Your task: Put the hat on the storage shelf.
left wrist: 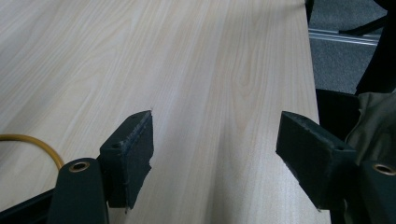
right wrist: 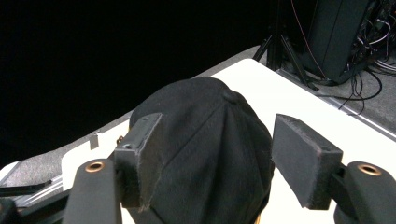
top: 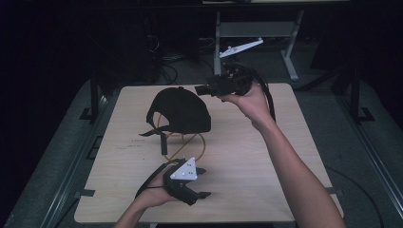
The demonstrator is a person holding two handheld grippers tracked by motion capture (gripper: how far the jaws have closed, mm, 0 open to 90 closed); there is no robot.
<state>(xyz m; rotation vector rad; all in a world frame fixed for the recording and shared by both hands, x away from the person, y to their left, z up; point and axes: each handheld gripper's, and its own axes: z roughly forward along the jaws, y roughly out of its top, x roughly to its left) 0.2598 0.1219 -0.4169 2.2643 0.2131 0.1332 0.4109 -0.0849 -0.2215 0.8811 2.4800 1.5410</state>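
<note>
Black cap [top: 181, 111], far-left part of the wooden table [top: 247, 156], crown up, strap ends trailing toward the near edge over a loop of yellow cord [top: 190, 145].

Right gripper [top: 202, 89]: held above the far edge, jaws apart, empty, pointing left at the cap's crown. Close to it but not touching, as far as the high view tells. In the right gripper view the right gripper [right wrist: 212, 158] looks straight along the crown of the cap [right wrist: 205, 140], top button just beyond the gap, seams running away from the jaws. Jaw gap narrower than the crown's full width; probably only a fold of cloth or the edge would fit between.

Left gripper [top: 203, 183]: low at the near side, grey plate on top, jaws apart, empty, aimed to the right across bare table, away from the cap. In the left gripper view the left gripper [left wrist: 215, 154] has plain wood between the jaws and a curve of the yellow cord [left wrist: 32, 142] at the lower left.

Relation that matters: cap lies directly ahead of the right gripper and behind and to the left of the left gripper's aim. Right hand [top: 249, 102] the nearer and already lined up. Cap's long axis, crown to strap, roughly far-to-near; right gripper crossing it from the side. Left hand [top: 154, 194] well apart, would need to turn round to face the cap.

Soft cloth: likely to sag and shift under a pinch.
</note>
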